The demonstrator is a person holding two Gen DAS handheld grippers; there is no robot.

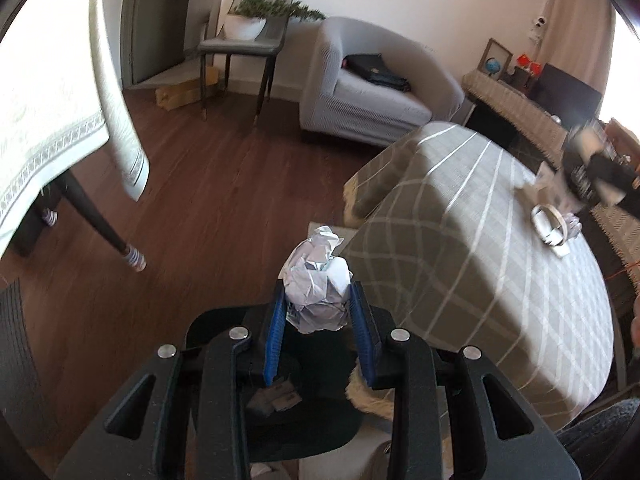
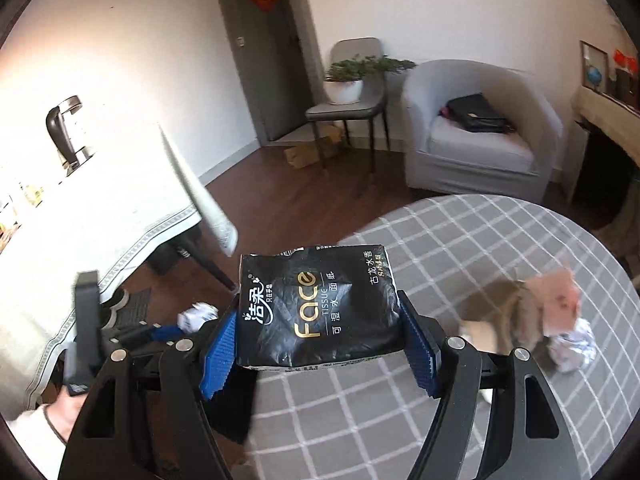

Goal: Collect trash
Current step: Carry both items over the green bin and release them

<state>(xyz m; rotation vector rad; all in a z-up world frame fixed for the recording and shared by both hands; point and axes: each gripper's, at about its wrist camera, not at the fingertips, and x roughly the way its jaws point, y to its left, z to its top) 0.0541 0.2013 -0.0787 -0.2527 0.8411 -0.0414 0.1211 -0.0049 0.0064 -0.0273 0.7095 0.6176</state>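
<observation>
A: As the left wrist view shows it, what sits between the jaws of the left gripper (image 1: 318, 312)?

B: A crumpled paper ball (image 1: 318, 284), pinched between the blue pads (image 1: 276, 340) and sticking out past their tips. Below the jaws lies a dark bin (image 1: 316, 412) with scraps in it, so I judge the drop is almost straight down. To the right of the jaws spreads the checked table (image 1: 480, 260), with a tape roll (image 1: 550, 224) far off toward its edge.

A: And the right wrist view?

B: The right gripper (image 2: 320, 340) pinches a black tissue pack (image 2: 318, 308); its long axis runs across, from one pad to the other. Right of the jaws, on the table, lie a blurred pink wrapper (image 2: 556, 300) and a foil wad (image 2: 574, 344). Left of the jaws, off the table's edge and lower, the left gripper holds its ball.

A: So which way must the pack go?

B: Leftward and down, I think, toward the bin; the left hand is nearer it.
</observation>
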